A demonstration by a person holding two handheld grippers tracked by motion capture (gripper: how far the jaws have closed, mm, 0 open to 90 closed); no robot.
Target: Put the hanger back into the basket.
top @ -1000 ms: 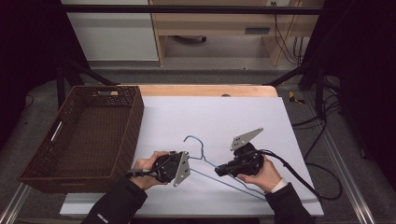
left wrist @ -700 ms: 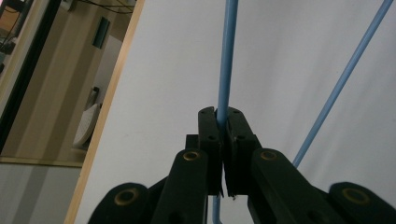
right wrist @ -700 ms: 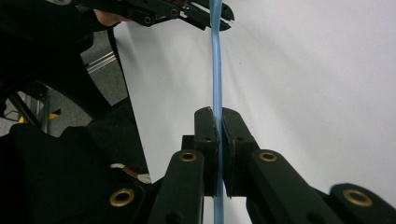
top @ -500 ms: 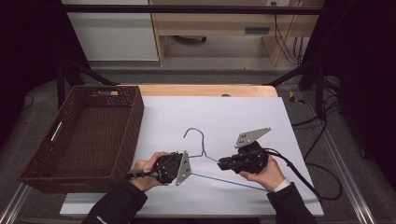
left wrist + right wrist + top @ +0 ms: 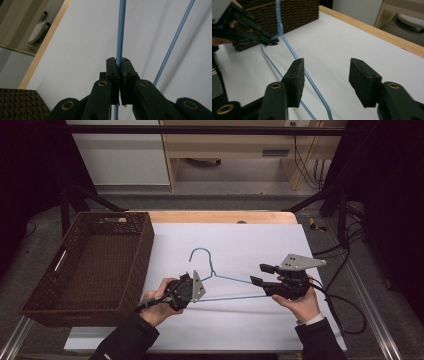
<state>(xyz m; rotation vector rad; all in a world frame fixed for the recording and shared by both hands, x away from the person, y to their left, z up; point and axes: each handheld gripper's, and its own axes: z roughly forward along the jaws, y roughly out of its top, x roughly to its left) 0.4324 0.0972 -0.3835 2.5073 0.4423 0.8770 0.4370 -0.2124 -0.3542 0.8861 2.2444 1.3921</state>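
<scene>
Right gripper (image 5: 261, 274) backs off the hanger (image 5: 220, 276), jaws just opening, empty; left gripper (image 5: 119, 65) stays clamped on its wire, anchoring it.

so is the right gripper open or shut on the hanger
Open. The right gripper has just been opening; its pads stand apart and the blue hanger wire runs between them, unpressed.

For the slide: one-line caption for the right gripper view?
Right gripper, jaws just opened, off the blue wire hanger; left gripper clamps it near the wicker basket.

Dim room, grey floor (image 5: 240, 202), pale wooden shelf unit (image 5: 235, 142) behind the table.
</scene>
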